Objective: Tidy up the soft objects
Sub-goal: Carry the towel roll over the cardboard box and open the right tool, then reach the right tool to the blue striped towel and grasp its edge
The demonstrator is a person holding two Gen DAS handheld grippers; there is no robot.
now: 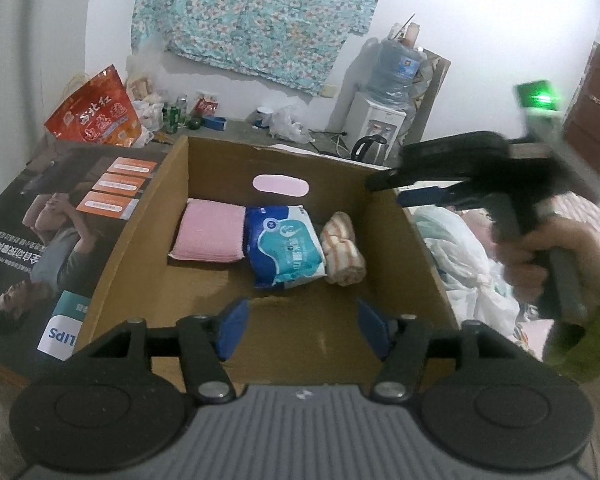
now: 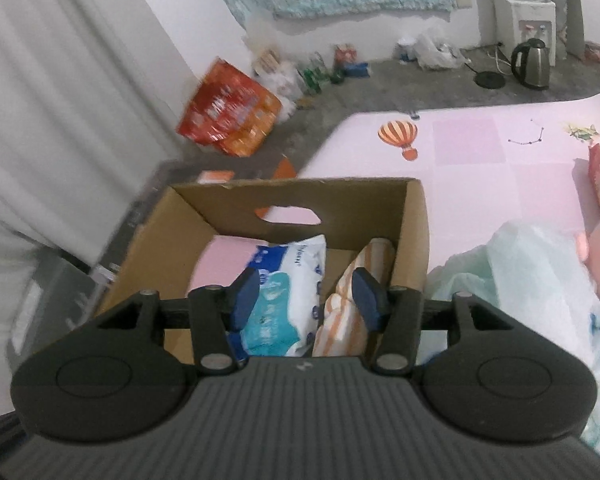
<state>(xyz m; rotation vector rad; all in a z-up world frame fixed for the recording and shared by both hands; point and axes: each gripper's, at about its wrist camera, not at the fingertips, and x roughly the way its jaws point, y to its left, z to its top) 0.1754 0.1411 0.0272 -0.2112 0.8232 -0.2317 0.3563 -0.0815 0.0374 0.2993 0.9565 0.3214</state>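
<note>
Spread and gripping nothing, the left tongs (image 1: 300, 330) are hovering over an open brown cardboard box (image 1: 416, 256). Lying in a row inside are a folded pink towel (image 1: 210, 236), a blue-and-teal plastic pack (image 1: 284, 250) and a rolled orange-striped cloth (image 1: 344, 250). Also parted and empty, the right tongs (image 2: 306, 294) are hanging above that cloth.

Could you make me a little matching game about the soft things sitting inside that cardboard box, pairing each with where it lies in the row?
Things:
1. pink towel
2. blue tissue pack
3. striped towel roll

Places, seen from the left wrist camera:
A. middle of the row
B. right end, by the box wall
C. left end

Pairs: 1-C, 2-A, 3-B
</note>
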